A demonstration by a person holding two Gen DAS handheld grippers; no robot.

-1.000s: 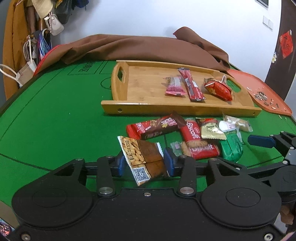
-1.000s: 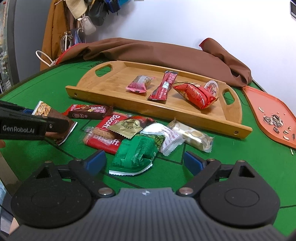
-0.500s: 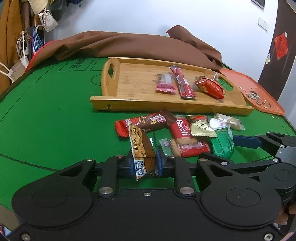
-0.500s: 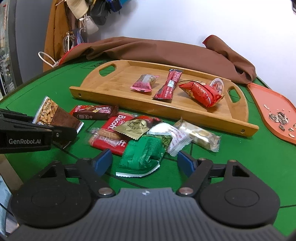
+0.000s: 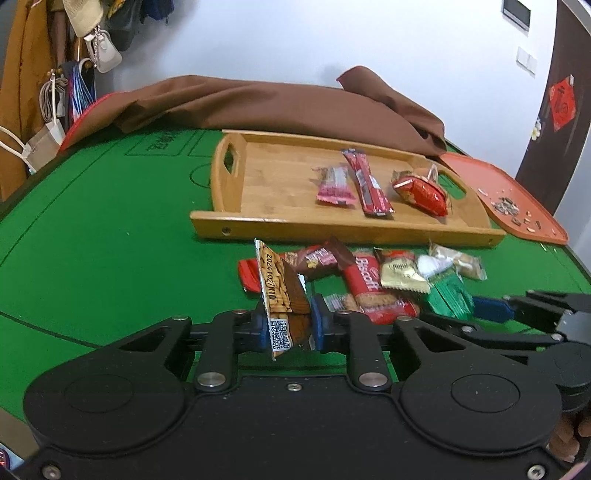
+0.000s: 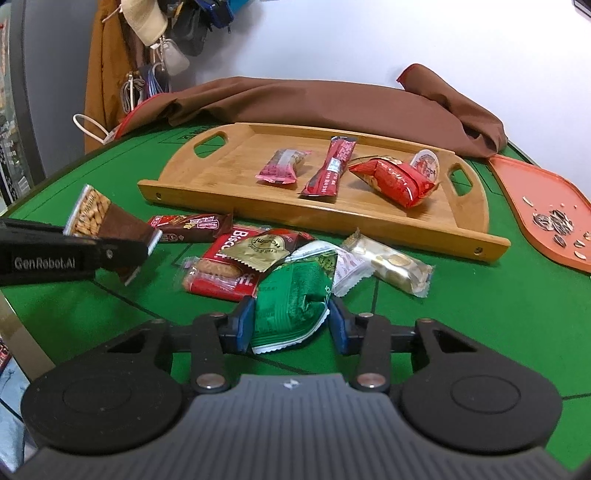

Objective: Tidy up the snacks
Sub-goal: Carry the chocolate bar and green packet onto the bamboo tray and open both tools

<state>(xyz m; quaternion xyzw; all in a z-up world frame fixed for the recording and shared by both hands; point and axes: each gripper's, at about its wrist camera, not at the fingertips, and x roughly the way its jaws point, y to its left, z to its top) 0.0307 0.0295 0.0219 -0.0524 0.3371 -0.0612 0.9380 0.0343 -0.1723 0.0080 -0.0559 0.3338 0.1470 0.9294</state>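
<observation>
White wall [image 5: 295,44] behind, evenly lit. Counter [image 5: 92,221] w/ green felt, line markings. Brown cloth [image 6: 332,99] bunched along far edge. Coat rack area at left: orange-brown jacket [image 6: 107,62], beige cap [image 6: 146,22], bags [image 5: 103,55]. Dark door frame [image 5: 569,92] at right w/ red paper ornament [image 5: 561,101]; wall switch [image 5: 526,61].

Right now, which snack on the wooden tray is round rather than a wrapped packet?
The small round cup at the tray's right end, behind the puffy red bag. The other three are sealed wrappers.
</observation>
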